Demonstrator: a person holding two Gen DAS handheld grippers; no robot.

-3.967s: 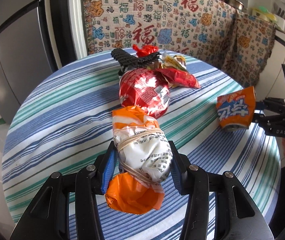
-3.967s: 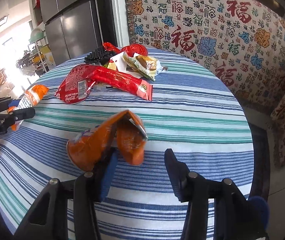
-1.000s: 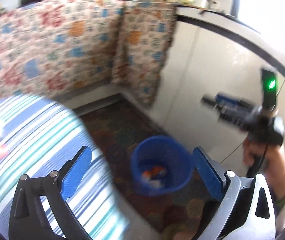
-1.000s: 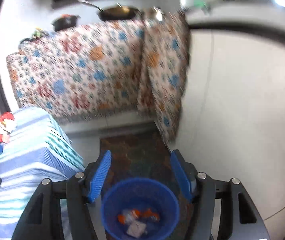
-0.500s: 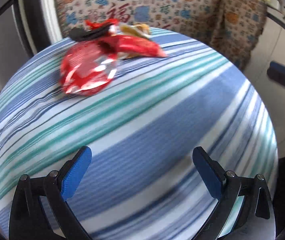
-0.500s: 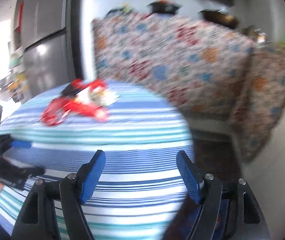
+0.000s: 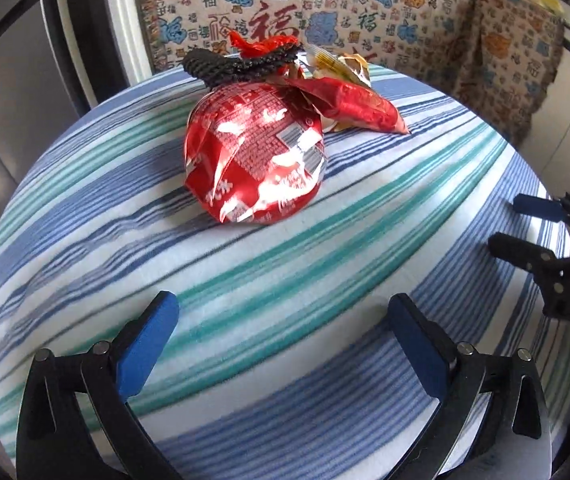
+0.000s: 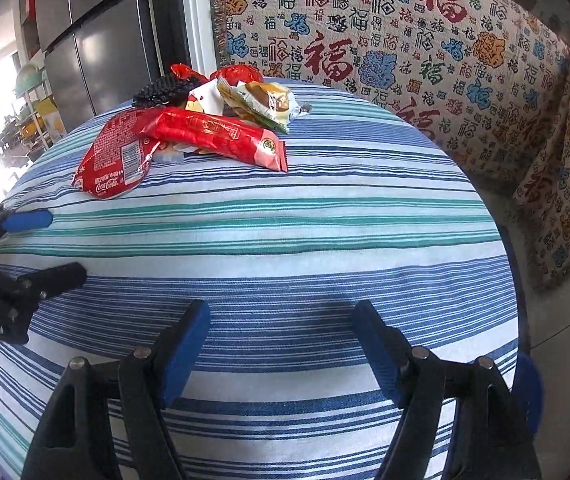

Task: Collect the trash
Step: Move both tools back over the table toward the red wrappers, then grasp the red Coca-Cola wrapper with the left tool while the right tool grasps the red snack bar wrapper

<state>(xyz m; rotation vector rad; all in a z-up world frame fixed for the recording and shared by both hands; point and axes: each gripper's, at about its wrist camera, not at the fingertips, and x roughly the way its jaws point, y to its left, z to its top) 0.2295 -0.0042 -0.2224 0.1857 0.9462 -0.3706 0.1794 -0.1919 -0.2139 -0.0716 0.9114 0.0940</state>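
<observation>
While both tongs, left (image 7: pixel 283 344) and right (image 8: pixel 281 344), gape empty, wrappers (image 8: pixel 189 132) at 11 o'clock on counter (image 8: pixel 325 240) remain uncollected.

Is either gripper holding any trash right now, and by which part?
Nothing is held. The left gripper and right gripper are both open, short of the wrappers.

Glossy red foil wrappers (image 7: pixel 255 160) crinkle on the counter's woven striped cloth (image 8: pixel 285 220); a brushed-metal refrigerator (image 8: pixel 97 52) gleams behind.
</observation>
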